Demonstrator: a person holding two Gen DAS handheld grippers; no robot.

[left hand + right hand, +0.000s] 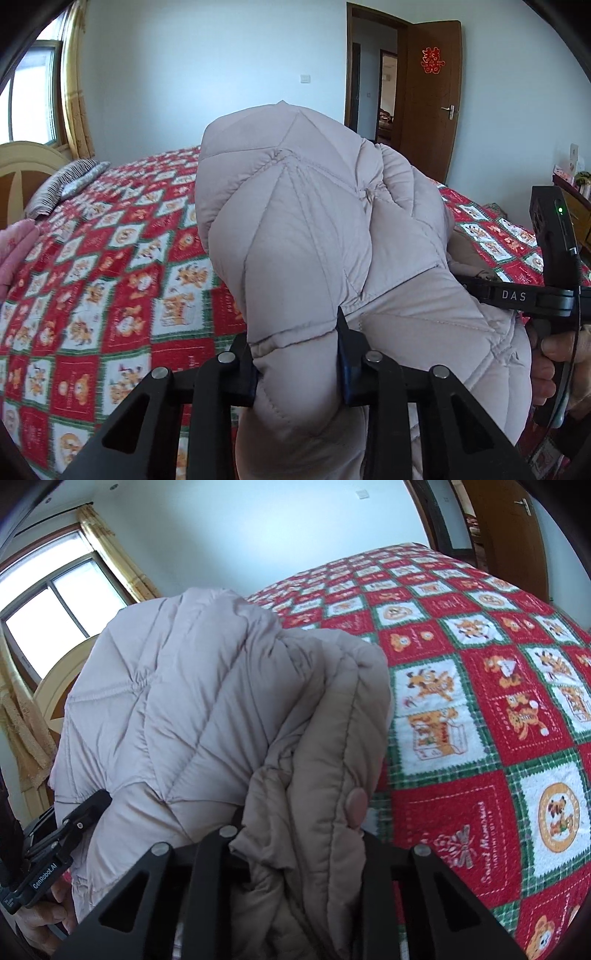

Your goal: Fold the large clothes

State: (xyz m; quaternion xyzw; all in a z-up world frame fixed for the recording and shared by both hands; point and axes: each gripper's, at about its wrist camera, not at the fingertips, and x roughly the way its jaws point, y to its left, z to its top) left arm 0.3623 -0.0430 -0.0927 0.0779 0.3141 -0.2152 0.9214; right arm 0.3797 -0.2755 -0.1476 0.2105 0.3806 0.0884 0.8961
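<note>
A pale pink-grey quilted puffer coat (306, 229) is bunched up and held above the bed. My left gripper (297, 369) is shut on a thick fold of it, the blue-padded fingers (347, 365) pressing into the fabric. In the right wrist view the same coat (177, 709) fills the left half, with its beige lining and a round snap button (356, 805) showing. My right gripper (299, 853) is shut on the coat's edge; its fingertips are buried in the cloth. The right gripper also shows at the right edge of the left wrist view (517, 295).
A bed with a red, white and green patchwork cover (480, 709) lies below. Striped pillows (62, 184) and a headboard (22, 166) sit at the far left. A pink garment (14, 254) lies at the left edge. An open wooden door (432, 99) stands behind.
</note>
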